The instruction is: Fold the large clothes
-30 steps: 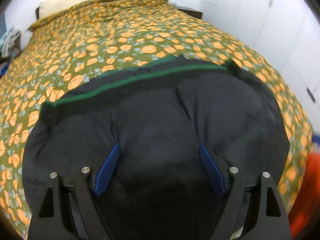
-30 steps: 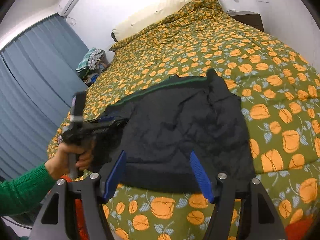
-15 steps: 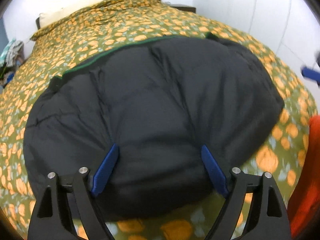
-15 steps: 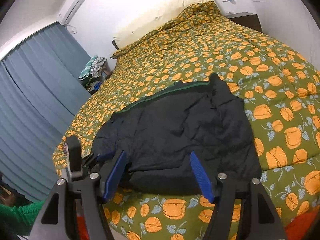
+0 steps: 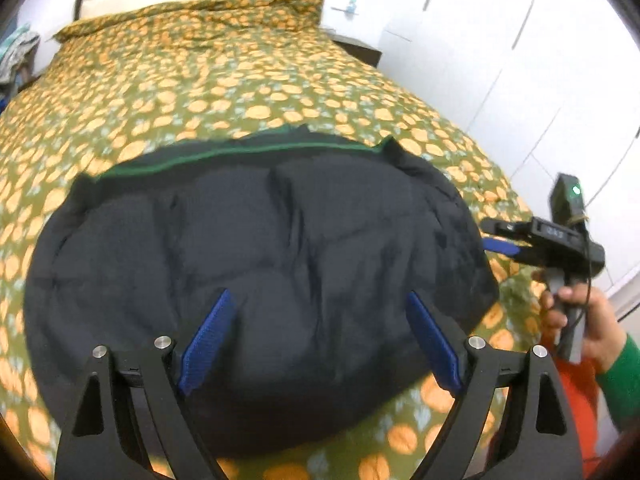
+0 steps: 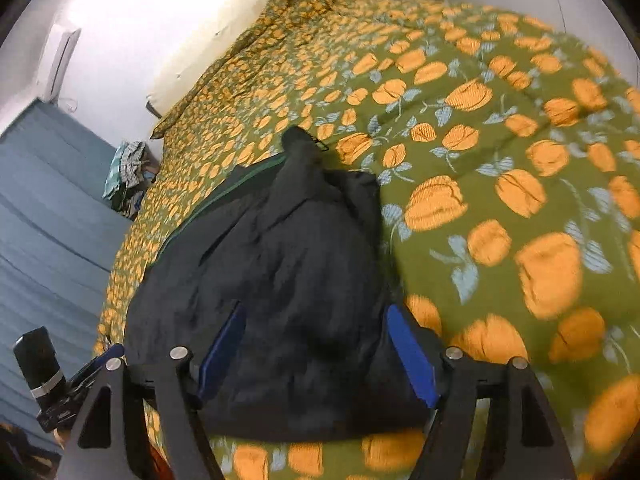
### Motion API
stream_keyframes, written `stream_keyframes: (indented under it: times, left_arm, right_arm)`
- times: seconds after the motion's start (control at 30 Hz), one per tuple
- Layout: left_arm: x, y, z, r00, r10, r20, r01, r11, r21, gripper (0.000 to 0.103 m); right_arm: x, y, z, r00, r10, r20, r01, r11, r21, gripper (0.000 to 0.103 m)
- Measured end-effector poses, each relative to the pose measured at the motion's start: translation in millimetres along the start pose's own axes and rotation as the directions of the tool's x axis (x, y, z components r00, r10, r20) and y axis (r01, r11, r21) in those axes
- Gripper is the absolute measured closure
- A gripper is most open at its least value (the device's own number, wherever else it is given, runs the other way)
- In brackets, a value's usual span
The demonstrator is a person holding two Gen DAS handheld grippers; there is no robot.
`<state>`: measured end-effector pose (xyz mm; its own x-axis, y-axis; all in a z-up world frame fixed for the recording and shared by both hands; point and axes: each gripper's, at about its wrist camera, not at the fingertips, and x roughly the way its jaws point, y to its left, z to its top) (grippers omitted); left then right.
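Left wrist view shows white wardrobe doors (image 5: 500, 60) beside the floral bedspread (image 5: 200, 80); right's shows blue curtains (image 6: 48, 220). Both grippers (image 5: 320, 340) (image 6: 316, 344) gape, seemingly empty, over the black jacket (image 5: 260, 260).

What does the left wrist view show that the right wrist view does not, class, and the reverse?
Only the left wrist view shows the white wardrobe doors, the hand in a green sleeve holding the right gripper, and the jacket's whole width. Only the right wrist view shows the blue curtain and the air conditioner. Both show the black jacket with its green trim, the floral bedspread, the pillow and the clothes pile.
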<state>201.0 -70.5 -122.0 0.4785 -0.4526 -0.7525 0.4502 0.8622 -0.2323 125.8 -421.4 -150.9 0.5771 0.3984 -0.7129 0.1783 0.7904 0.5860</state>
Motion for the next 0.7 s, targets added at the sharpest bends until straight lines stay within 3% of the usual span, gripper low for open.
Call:
stream_keyframes:
  times: [0.13, 0.2, 0.33, 0.4, 0.53, 0.6, 0.7]
  left_arm:
    - [40, -2, -6, 0.997, 0.011, -0.078, -0.008, 0.999, 0.044, 0.015]
    - [53, 0, -14, 0.995, 0.027, -0.095, -0.021, 0.998, 0.061, 0.014]
    - [63, 5, -22, 0.995, 0.014, -0.103, -0.01, 0.999, 0.04, 0.012]
    - [67, 5, -23, 0.994, 0.014, -0.106, -0.01, 0.999, 0.039, 0.011]
    - [70, 7, -22, 0.994, 0.008, -0.113, -0.005, 1.0, 0.03, 0.011]
    - [71, 6, -22, 0.992, 0.017, -0.121, -0.012, 0.999, 0.037, 0.01]
    - [72, 8, -24, 0.992, 0.025, -0.126, -0.02, 0.999, 0.039, 0.009]
  right_arm:
    - [30, -11, 20, 0.998, 0.053, -0.019, -0.052, 0.998, 0.026, 0.028]
    - [50, -24, 28, 0.993, 0.094, -0.068, -0.089, 0.993, 0.075, 0.02]
    - [74, -36, 27, 0.963, 0.236, -0.13, -0.217, 0.965, 0.145, 0.017]
    - [80, -38, 26, 0.954, 0.262, -0.143, -0.241, 0.959, 0.148, 0.018]
    - [87, -45, 22, 0.932, 0.331, -0.144, -0.298, 0.931, 0.211, 0.061]
    - [78, -38, 20, 0.938, 0.326, -0.117, -0.299, 0.933, 0.2, 0.07]
    - [58, -15, 19, 0.952, 0.295, -0.076, -0.284, 0.949, 0.136, 0.074]
